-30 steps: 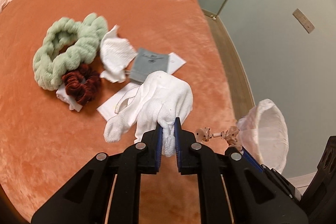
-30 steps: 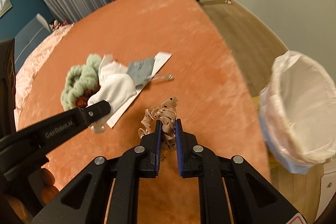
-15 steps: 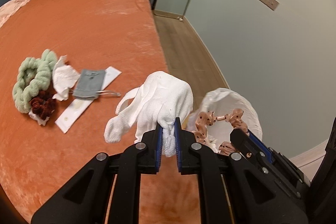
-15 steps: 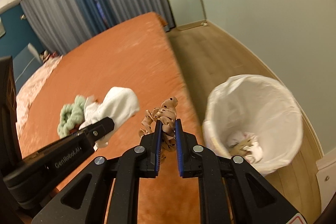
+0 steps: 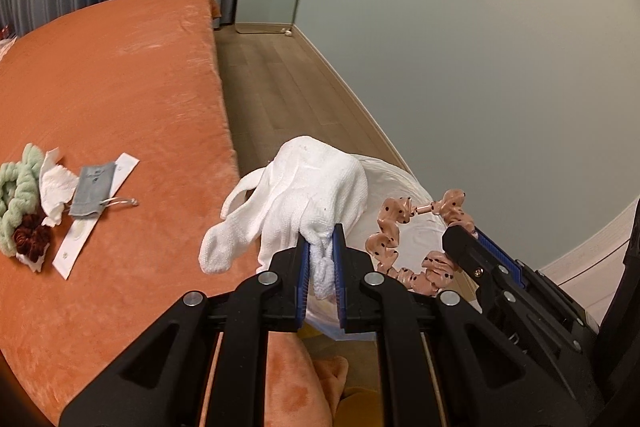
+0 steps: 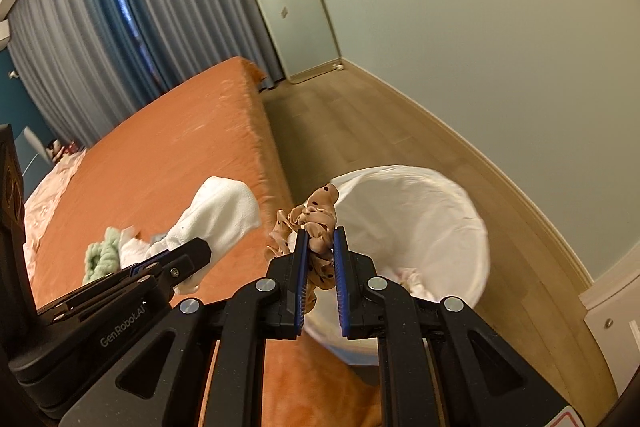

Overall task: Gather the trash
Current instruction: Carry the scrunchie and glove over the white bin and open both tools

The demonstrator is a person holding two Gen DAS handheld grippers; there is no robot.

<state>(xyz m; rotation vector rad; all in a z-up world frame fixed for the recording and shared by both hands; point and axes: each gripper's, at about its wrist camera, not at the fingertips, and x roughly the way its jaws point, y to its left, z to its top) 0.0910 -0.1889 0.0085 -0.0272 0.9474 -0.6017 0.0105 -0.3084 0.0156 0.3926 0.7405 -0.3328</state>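
Note:
My left gripper [image 5: 320, 239] is shut on a white knitted glove [image 5: 304, 187] and holds it in the air at the bed's edge, beside the bin. My right gripper [image 6: 320, 237] is shut on a pink polka-dot scrunchie [image 6: 316, 215], held over the near rim of the white-lined trash bin [image 6: 432, 211]. The scrunchie [image 5: 404, 227] and right gripper [image 5: 464, 231] also show in the left wrist view, over the bin [image 5: 396, 179]. The glove [image 6: 216, 215] shows in the right wrist view. Some trash lies in the bin's bottom [image 6: 412, 277].
On the orange bed [image 5: 120, 99] lie a green scrunchie [image 5: 16, 195], a dark red scrunchie [image 5: 30, 239], a crumpled tissue [image 5: 56, 187], a grey pouch [image 5: 90, 189] and a white paper strip [image 5: 80, 239]. Wooden floor [image 6: 360, 123] and a wall lie beyond the bin.
Both grippers have swung right, off the bed, carrying the glove and the scrunchie to the bin. The bin is now closer and directly under the right gripper.

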